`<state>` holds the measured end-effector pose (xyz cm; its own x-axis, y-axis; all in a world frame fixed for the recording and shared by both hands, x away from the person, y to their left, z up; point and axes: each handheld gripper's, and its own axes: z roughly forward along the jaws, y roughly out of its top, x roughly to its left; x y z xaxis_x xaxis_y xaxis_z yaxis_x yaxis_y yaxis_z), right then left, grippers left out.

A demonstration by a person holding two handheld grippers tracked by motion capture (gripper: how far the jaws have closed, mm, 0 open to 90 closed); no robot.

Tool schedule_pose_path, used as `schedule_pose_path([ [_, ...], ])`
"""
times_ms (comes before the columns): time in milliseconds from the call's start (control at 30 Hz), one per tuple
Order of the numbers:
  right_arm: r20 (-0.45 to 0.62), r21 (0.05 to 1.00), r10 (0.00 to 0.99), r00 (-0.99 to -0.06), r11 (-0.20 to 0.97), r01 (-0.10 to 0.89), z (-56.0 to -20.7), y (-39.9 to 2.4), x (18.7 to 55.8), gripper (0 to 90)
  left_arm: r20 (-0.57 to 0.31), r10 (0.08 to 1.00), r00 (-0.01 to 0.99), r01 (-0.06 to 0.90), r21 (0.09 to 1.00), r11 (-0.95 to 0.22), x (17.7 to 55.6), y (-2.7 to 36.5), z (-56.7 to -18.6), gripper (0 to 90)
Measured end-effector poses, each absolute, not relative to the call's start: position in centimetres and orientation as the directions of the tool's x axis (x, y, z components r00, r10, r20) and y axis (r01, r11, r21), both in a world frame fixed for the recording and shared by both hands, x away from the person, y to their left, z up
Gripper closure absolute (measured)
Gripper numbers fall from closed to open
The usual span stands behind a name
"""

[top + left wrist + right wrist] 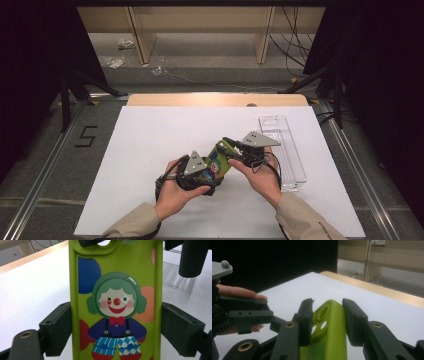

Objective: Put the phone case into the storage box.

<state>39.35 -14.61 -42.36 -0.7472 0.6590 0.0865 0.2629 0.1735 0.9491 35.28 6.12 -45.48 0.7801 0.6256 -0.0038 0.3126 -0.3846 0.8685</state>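
Note:
A lime-green phone case (220,159) printed with a clown (116,307) is held above the white tabletop between both hands. My left gripper (212,172) is shut on it, with one pad on each long side (116,330). My right gripper (229,144) is at the case's far end by the camera cut-out. Both of its pads rest against that end of the case (327,315). In the right gripper view the left gripper's jaw (249,315) and a fingertip show at the left.
A clear plastic tray (285,145) lies lengthwise on the right part of the white sheet (165,135), close to the right hand. The wooden table edge (215,100) runs along the back, with floor, cables and shelving legs beyond.

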Motion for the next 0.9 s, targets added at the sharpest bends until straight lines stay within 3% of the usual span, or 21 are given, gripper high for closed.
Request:
schedule_pose_path([
  [600,0.184,0.943,0.653,-0.735,0.093,0.319,-42.0,-14.5,39.1,72.8,0.053,0.618,0.785,0.273,0.865,-0.421,35.4,5.9,-46.0,15.7],
  [900,0.192,0.951,0.629,-0.753,0.07,0.301,-41.2,-14.3,38.5,77.6,0.05,0.602,0.797,0.26,0.871,-0.417,35.5,6.0,-45.9,15.1],
])
